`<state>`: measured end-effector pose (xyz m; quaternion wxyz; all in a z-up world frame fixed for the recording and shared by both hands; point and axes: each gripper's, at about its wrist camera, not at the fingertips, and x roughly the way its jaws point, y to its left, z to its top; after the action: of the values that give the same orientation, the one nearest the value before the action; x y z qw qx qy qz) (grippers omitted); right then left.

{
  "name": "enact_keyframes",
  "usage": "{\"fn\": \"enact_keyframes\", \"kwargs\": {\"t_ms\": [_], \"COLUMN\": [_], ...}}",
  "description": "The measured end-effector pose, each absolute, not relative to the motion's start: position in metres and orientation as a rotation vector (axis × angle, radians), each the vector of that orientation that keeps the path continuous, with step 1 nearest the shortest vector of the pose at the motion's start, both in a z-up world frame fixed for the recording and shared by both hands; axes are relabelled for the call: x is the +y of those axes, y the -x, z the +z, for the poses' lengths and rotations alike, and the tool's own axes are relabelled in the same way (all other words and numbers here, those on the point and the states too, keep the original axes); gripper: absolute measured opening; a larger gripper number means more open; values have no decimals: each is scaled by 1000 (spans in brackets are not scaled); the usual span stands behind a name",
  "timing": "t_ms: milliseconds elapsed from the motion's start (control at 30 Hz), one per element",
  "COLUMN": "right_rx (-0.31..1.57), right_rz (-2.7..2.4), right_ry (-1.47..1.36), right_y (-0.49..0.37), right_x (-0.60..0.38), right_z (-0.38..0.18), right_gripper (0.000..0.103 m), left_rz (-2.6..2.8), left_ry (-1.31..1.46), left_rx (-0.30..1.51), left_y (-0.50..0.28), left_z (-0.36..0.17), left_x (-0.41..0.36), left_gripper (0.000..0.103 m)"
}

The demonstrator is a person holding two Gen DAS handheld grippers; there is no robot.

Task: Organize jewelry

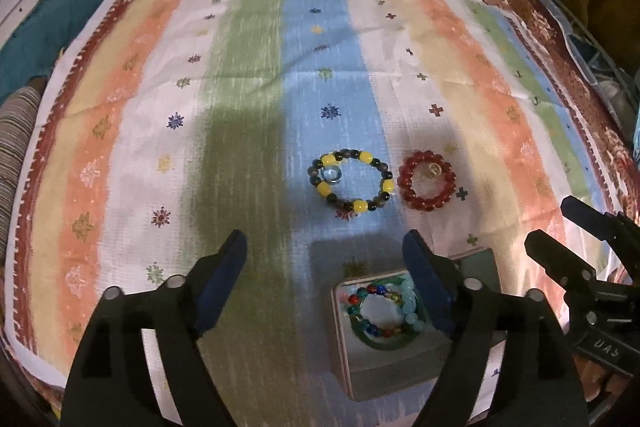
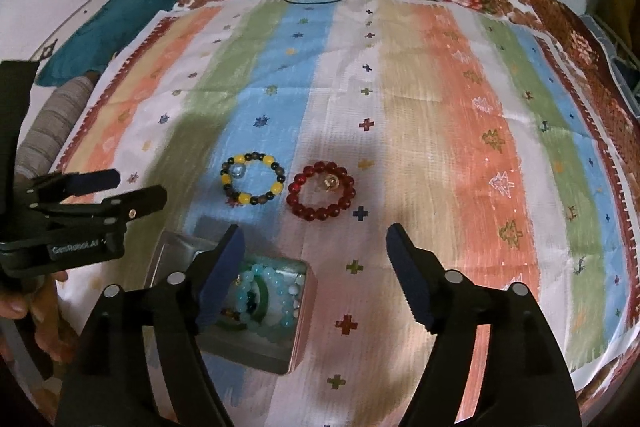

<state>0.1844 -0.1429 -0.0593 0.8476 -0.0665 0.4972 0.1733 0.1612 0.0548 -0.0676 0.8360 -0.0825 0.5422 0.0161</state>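
Both tongs, left and right, spread wide and empty above the jewelry box.

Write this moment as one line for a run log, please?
left gripper: open, empty | right gripper: open, empty | tin box: holds bracelets | yellow-black bracelet, red bracelet: on cloth

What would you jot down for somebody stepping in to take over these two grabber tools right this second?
Left gripper: open, empty, above the cloth beside the box.
Right gripper: open, empty, above the cloth.
Small box, lid off: already holds several bead bracelets, pale blue, green and multicoloured.
Outside the box on the cloth: yellow-and-dark bracelet and red bracelet, side by side, each ringing a small bead.
Left to do: probably move those two into the box.
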Motion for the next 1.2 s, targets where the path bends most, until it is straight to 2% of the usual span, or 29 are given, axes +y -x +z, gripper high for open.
{"fn": "enact_keyframes", "kwargs": {"t_ms": [200,1200], "right_rx": [1095,1207], "right_rz": [338,276], "right_ry": [175,192], "right_y": [-203,-247], "right_x": [-141,-134], "right_z": [-77,-124], "right_gripper": [79,79], "left_rz": [63,44], "left_ry": [251,164], "left_rx": [1205,1296], "left_y": [-180,-227], "left_z": [-89,-133], "left_x": [69,56], "left_gripper": [84,83]}}
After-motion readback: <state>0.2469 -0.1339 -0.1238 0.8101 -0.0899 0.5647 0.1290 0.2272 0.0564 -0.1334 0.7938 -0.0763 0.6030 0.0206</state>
